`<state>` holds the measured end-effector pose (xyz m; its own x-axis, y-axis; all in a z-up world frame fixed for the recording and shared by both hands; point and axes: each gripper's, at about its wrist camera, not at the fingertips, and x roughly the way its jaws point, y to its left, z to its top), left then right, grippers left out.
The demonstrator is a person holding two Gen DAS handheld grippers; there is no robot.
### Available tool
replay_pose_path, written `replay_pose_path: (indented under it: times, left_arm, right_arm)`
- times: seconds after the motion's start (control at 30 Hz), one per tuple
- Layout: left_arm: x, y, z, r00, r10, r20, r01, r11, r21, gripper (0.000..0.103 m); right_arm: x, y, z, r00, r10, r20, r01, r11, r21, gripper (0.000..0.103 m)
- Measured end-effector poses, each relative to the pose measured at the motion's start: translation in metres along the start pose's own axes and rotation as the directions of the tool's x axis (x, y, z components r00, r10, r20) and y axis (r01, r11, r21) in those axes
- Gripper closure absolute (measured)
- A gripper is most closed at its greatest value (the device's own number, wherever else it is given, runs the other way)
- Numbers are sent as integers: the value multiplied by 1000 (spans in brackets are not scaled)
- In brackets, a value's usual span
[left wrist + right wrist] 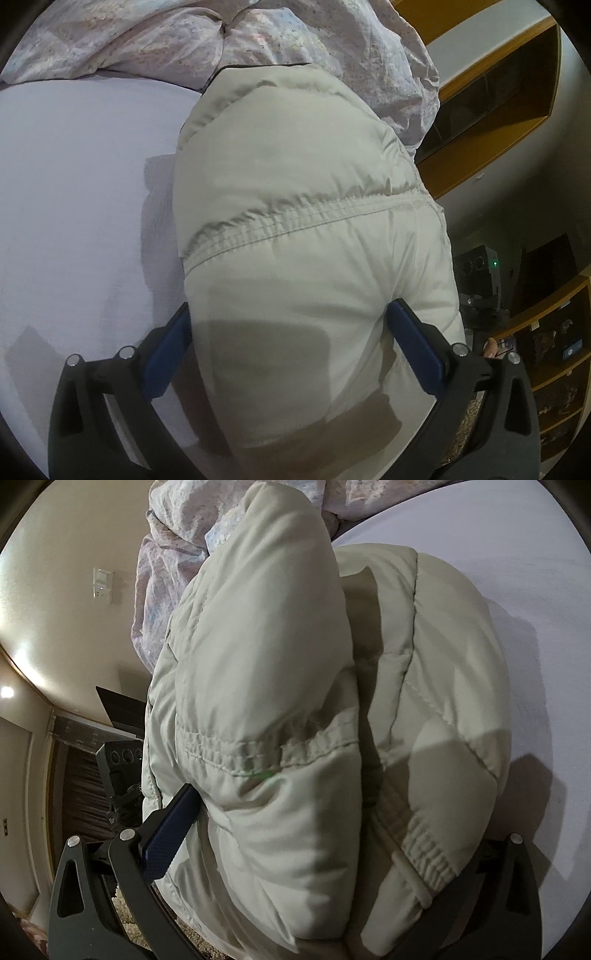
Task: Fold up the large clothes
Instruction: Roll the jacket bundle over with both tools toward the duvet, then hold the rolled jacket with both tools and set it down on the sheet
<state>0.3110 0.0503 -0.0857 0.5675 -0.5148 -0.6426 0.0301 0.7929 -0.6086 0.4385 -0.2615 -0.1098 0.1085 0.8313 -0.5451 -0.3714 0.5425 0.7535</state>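
The puffy jacket [295, 221] lies on the bed [74, 203], its long axis running away from both grippers. The left gripper [291, 343] has its fingers spread around the near end. For the right gripper [295, 834], I cannot tell; one finger is hidden.

Wooden shelves [495, 110], cream wall [62, 602], white bedsheet [74, 203]

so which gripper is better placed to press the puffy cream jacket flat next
Probably the left gripper: both blue fingers show, spread wide either side of the puffy cream quilted jacket on the pale lilac sheet. The right gripper has one finger buried under the bulging fabric.
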Motion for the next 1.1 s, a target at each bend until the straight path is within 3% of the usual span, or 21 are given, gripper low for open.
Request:
replay_pose_path:
  times: [0.37, 0.7, 0.93, 1.1]
  left_arm:
    - [3, -11, -4, 998, 60, 29, -60, 998, 17, 2]
    - [1, -14, -3, 998, 53, 34, -54, 998, 33, 4]
    - [-19, -23, 3, 995, 46, 85, -51, 996, 68, 17]
    - [-51, -11, 17, 985, 32, 168, -43, 997, 59, 21]
  right_arm:
    - [5, 4, 3, 1000, -6, 13, 6, 1000, -15, 1]
    - [3, 5, -1, 999, 8, 46, -7, 1000, -23, 1]
    - [2, 21, 1, 995, 66, 81, -58, 994, -90, 23]
    - [19, 57, 23, 993, 95, 69, -82, 982, -172, 30]
